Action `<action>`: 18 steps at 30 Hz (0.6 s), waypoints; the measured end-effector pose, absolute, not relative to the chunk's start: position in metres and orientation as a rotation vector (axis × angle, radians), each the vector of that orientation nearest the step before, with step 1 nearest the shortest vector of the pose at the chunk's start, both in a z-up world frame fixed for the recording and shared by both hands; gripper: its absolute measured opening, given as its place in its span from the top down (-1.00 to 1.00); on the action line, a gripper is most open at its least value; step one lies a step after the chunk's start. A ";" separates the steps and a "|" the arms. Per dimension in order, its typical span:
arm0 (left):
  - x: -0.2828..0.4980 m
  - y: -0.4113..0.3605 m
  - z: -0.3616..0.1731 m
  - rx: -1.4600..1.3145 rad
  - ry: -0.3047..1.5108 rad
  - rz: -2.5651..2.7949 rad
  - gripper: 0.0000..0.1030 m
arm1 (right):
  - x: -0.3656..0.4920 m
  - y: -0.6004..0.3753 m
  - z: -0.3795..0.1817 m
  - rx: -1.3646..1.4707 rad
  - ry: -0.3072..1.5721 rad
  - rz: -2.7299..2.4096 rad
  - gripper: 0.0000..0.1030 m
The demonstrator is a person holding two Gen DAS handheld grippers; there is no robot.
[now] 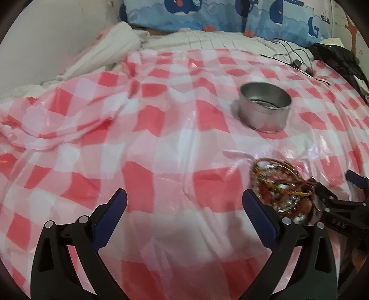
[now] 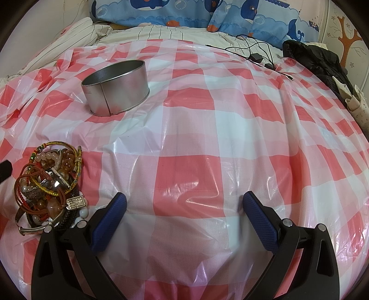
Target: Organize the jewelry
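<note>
Left gripper (image 1: 184,203): we see its jaws spread wide over bare cloth, holding nothing.
Right gripper (image 2: 184,205): we see its jaws spread equally wide, nothing between the blue pads (image 2: 259,221).
Jewelry pile (image 2: 49,187): in the right wrist view it lies at 8 o'clock, just beside the right gripper's left finger; we make out beaded bracelets, woven cords, metal bangles and a small silver tag, all tangled.
Same pile, left wrist view (image 1: 282,191): at 4 o'clock, blurred, partly covered by the left gripper's right finger and by the right gripper (image 1: 334,198) entering from the edge.
Tin (image 2: 116,86): a round open metal tin at 10 o'clock in the right wrist view, well apart from the pile; its floor is hidden there. In the left wrist view (image 1: 264,107) we see something faint inside but cannot tell what.
Cloth (image 2: 189,166): red-and-white checked plastic sheet, wrinkled.
Writing: the silver tag's marks are too small to read; raised letters on the right gripper are blurred.
Far edge: whale-print pillow (image 2: 161,11), black cables (image 2: 256,54) and a dark garment (image 2: 316,57), cut off by the fisheye rim.
</note>
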State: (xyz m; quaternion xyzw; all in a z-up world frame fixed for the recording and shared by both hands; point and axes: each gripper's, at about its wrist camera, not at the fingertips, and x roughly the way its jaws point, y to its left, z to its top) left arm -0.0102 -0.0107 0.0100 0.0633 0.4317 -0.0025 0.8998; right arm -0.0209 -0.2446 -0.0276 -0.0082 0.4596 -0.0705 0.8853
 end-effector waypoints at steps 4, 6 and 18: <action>-0.008 -0.002 0.013 0.090 0.890 0.000 -0.87 | -0.021 -0.245 -0.028 -0.017 0.956 -0.147 -0.86; -0.006 0.002 0.012 0.076 0.891 -0.001 -0.87 | -0.021 -0.245 -0.028 -0.018 0.956 -0.147 -0.86; -0.006 -0.001 0.010 0.144 0.868 0.048 -0.87 | -0.022 -0.245 -0.028 -0.017 0.955 -0.147 -0.86</action>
